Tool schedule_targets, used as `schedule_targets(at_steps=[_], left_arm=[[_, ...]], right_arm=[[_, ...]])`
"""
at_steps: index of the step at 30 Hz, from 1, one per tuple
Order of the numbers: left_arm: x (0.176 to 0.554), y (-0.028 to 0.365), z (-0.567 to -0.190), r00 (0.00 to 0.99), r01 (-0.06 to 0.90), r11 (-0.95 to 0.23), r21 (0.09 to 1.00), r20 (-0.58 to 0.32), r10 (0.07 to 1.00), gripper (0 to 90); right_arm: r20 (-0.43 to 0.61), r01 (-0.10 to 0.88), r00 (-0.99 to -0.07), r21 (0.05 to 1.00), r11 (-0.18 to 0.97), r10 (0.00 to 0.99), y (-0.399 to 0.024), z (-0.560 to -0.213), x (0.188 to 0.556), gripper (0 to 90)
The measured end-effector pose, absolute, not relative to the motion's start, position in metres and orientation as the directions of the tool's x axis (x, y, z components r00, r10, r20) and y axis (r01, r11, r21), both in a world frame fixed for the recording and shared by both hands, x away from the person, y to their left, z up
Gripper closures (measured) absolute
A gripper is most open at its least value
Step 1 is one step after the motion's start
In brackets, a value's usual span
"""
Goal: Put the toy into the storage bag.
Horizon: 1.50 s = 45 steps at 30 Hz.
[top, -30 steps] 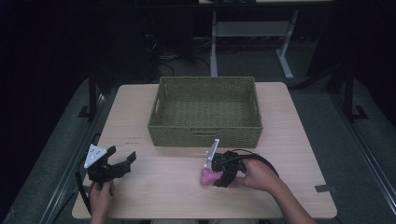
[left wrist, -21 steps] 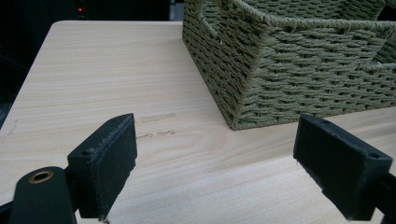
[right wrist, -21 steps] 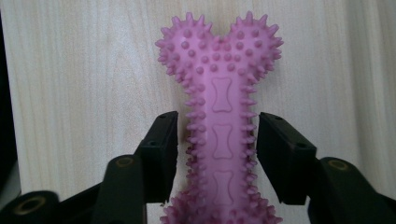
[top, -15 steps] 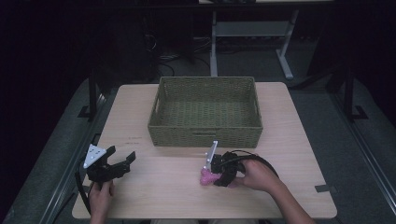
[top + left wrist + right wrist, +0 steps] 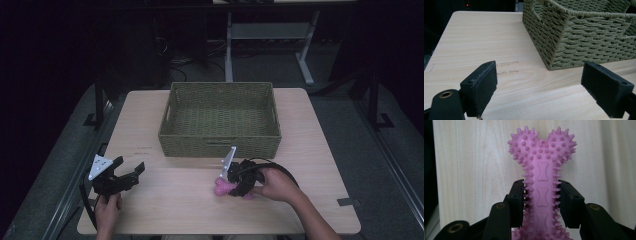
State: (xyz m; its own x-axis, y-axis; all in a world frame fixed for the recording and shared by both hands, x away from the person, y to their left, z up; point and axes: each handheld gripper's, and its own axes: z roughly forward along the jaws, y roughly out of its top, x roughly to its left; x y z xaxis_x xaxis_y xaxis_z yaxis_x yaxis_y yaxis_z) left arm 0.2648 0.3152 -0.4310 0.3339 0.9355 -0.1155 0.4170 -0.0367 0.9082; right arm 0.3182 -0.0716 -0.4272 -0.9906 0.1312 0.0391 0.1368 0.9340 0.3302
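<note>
Your right gripper (image 5: 231, 186) lies low on the wooden table (image 5: 320, 145) in the high view, closed on a pink spiked bone toy (image 5: 220, 188) just in front of the woven basket (image 5: 220, 145), whose interior looks bare. Your left gripper (image 5: 129, 175) sits near the table's left front edge, jaws spread wide and holding nothing.

From the left gripper view, your jaws stand far apart over bare wood, the basket's corner (image 5: 564, 47) ahead.

From the right gripper view, both pads (image 5: 517, 200) press the toy's shaft (image 5: 541, 195); its long axis runs straight out from the jaws, knobbed end farthest away.

Against the earlier pictures, nothing has visibly shifted.
</note>
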Motion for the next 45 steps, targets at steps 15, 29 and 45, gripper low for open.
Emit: schedule_targets(at_steps=[15,29,45], left_arm=[[0.265,0.315,-0.431,0.334,0.417,-0.035,0.908,-0.117,0.935,13.0],[0.265,0.316,-0.431,0.331,0.417,-0.030,0.909,-0.120,0.936,13.0],[0.267,0.316,-0.432,0.331,0.418,-0.029,0.908,-0.122,0.936,13.0]], right_arm=[[0.053,0.143,-0.990,0.406,0.903,0.133,-0.080,-0.383,0.339,58.2],[0.055,0.149,-0.989,0.434,0.888,0.139,-0.087,-0.348,0.361,58.2],[0.040,0.151,-0.988,0.438,0.886,0.148,-0.092,-0.318,0.385,58.2]])
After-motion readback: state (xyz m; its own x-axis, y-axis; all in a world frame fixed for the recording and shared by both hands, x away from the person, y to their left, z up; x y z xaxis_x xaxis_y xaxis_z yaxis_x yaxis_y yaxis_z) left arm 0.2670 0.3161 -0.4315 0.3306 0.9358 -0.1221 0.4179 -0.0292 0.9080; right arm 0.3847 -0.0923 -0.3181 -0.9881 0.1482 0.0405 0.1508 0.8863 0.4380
